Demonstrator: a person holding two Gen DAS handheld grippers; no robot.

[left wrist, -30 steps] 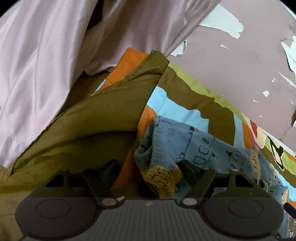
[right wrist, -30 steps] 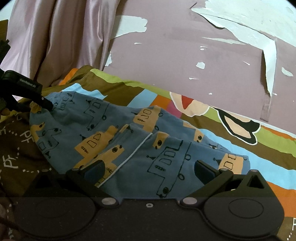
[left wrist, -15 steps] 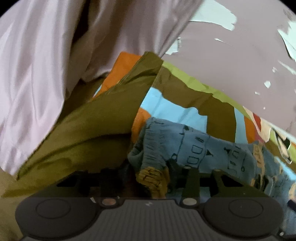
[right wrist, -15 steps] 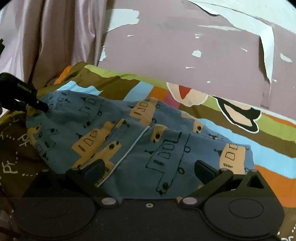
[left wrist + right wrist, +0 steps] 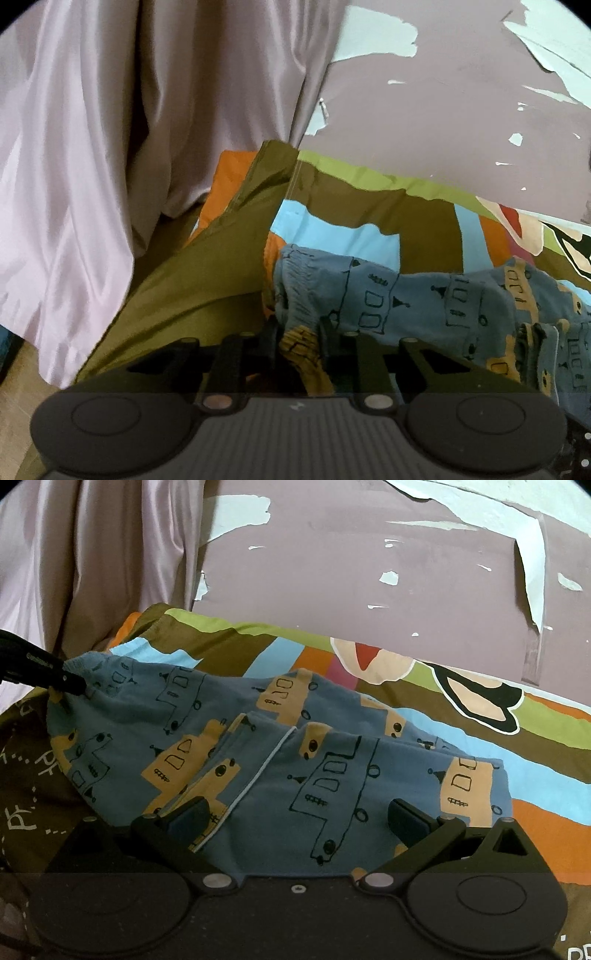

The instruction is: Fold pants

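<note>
The blue pants (image 5: 303, 753) with yellow bus prints lie on a striped, multicoloured bedsheet (image 5: 535, 782). My left gripper (image 5: 300, 334) is shut on the pants' elastic waistband (image 5: 295, 288) and lifts that corner; it also shows at the left of the right wrist view (image 5: 72, 682). My right gripper (image 5: 295, 812) is open, its fingers spread over the pants' lower hem without gripping. The pants stretch rightward in the left wrist view (image 5: 461, 306).
A pale pink curtain (image 5: 129, 129) hangs at the left. A mauve wall with peeling paint (image 5: 369, 554) stands right behind the bed. An olive fold of sheet (image 5: 207, 280) lies beside the left gripper.
My left gripper has closed on the waistband and raised it, stretching the pants. The right gripper stays open over the hem, barely moved.
</note>
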